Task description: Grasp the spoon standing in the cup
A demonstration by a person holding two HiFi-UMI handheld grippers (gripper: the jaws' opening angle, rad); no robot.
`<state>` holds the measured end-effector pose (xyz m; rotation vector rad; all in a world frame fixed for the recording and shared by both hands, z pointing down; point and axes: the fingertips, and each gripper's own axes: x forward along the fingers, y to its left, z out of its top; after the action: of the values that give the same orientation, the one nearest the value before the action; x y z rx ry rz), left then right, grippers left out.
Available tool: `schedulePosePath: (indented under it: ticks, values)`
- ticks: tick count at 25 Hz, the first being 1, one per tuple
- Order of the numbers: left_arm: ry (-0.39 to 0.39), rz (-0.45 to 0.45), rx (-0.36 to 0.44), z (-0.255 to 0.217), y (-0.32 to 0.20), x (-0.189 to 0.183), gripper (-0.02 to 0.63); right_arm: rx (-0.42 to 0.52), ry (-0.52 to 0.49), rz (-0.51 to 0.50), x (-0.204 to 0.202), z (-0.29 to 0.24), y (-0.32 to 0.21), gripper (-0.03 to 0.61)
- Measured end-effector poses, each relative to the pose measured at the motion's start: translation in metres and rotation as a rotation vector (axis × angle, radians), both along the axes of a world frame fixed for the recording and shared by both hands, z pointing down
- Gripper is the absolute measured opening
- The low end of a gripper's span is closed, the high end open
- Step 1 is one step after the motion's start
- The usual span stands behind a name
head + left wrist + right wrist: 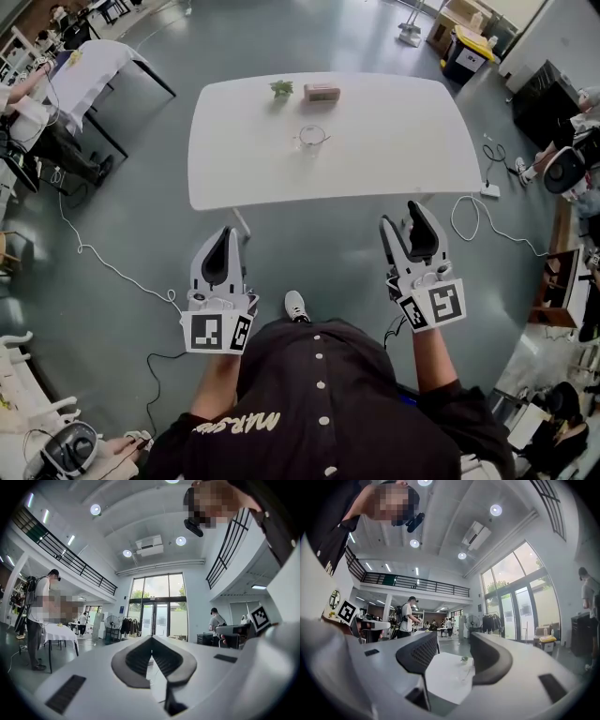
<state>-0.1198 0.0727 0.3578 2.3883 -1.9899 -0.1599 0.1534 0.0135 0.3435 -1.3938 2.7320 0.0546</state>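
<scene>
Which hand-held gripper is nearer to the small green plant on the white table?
Left. The left hand-held gripper sits off the near edge of the table, slightly left of the plant; the right hand-held gripper sits far to its right.

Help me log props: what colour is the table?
White; the table shows best in head view.

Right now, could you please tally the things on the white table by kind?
Small green plant: 1
Pinkish box: 1
Clear cup: 1 (its spoon is too small to make out)
Total: 3
</scene>
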Motion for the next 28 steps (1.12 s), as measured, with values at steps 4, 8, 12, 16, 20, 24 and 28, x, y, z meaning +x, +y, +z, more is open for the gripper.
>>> schedulePosePath:
  ticks: [4,8,12,16,20,24,28]
  values:
    - [-0.005,0.015,0.003,-0.002,-0.013,-0.014,0.009,0.001,-0.01,0.021,-0.012,0.001,-0.012,0.206]
    - [-0.022,0.039,0.006,-0.003,-0.023,-0.025,0.009,0.0,-0.016,0.033,-0.024,0.002,-0.015,0.206]
    - [-0.029,0.047,-0.004,-0.001,-0.03,-0.035,0.009,-0.018,0.001,0.037,-0.03,0.009,-0.02,0.204]
    - [-0.015,0.045,-0.02,0.006,-0.038,-0.039,0.009,-0.03,-0.003,0.053,-0.028,0.011,-0.029,0.202]
    - [-0.005,0.05,-0.029,0.012,-0.046,-0.035,0.009,-0.019,-0.009,0.047,-0.031,0.01,-0.037,0.198]
    - [-0.003,0.046,-0.035,0.012,-0.063,-0.033,0.009,-0.036,-0.008,0.045,-0.03,0.013,-0.057,0.196]
    - [-0.011,0.049,-0.029,0.009,-0.087,-0.033,0.009,-0.031,-0.021,0.044,-0.031,0.01,-0.081,0.193]
